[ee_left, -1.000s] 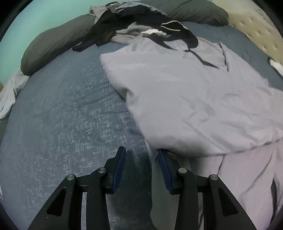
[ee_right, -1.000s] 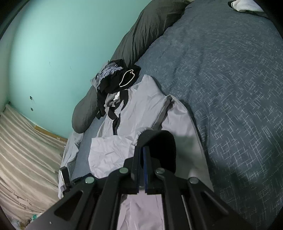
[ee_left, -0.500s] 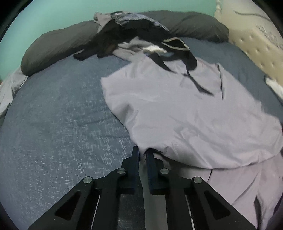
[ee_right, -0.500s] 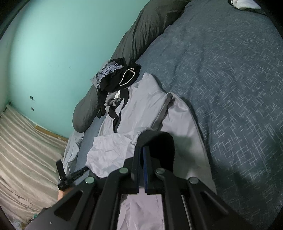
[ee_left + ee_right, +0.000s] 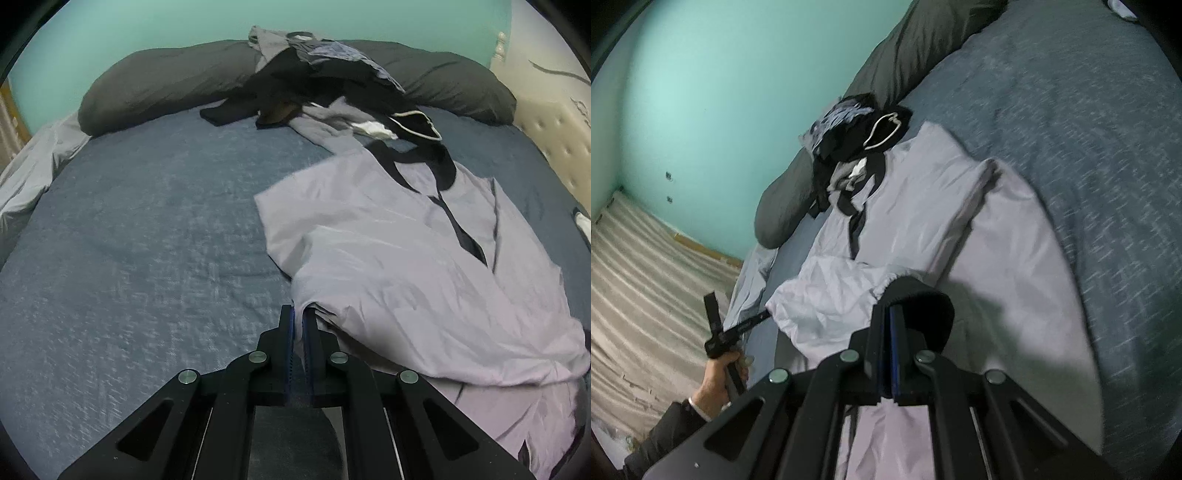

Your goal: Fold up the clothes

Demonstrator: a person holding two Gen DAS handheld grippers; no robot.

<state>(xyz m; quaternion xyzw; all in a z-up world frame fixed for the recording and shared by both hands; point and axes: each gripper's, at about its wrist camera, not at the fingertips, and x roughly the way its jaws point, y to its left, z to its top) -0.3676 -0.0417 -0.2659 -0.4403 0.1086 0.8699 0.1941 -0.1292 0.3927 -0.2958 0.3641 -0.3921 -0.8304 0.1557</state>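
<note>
A pale lavender jacket (image 5: 406, 258) with black trim lies spread on the blue-grey bed cover (image 5: 147, 240). My left gripper (image 5: 298, 314) is shut on the jacket's near left edge, and the cloth rises in a fold from its fingers. The right wrist view shows the same jacket (image 5: 923, 192), with my right gripper (image 5: 892, 308) shut on its black elastic cuff (image 5: 923, 306). That view also catches the left gripper (image 5: 767, 314) at the jacket's left corner, held by a hand (image 5: 720, 369).
A heap of dark clothes (image 5: 325, 85) lies at the jacket's far end against grey pillows (image 5: 166, 85). A padded headboard (image 5: 554, 129) stands at the right. A small white item (image 5: 583, 221) lies near the right edge. A striped mat (image 5: 646, 277) covers the floor beside the bed.
My left gripper's jaws closed on the jacket's edge, then rose and pulled that edge up and along. The right gripper stayed shut on the cuff and shifted slightly.
</note>
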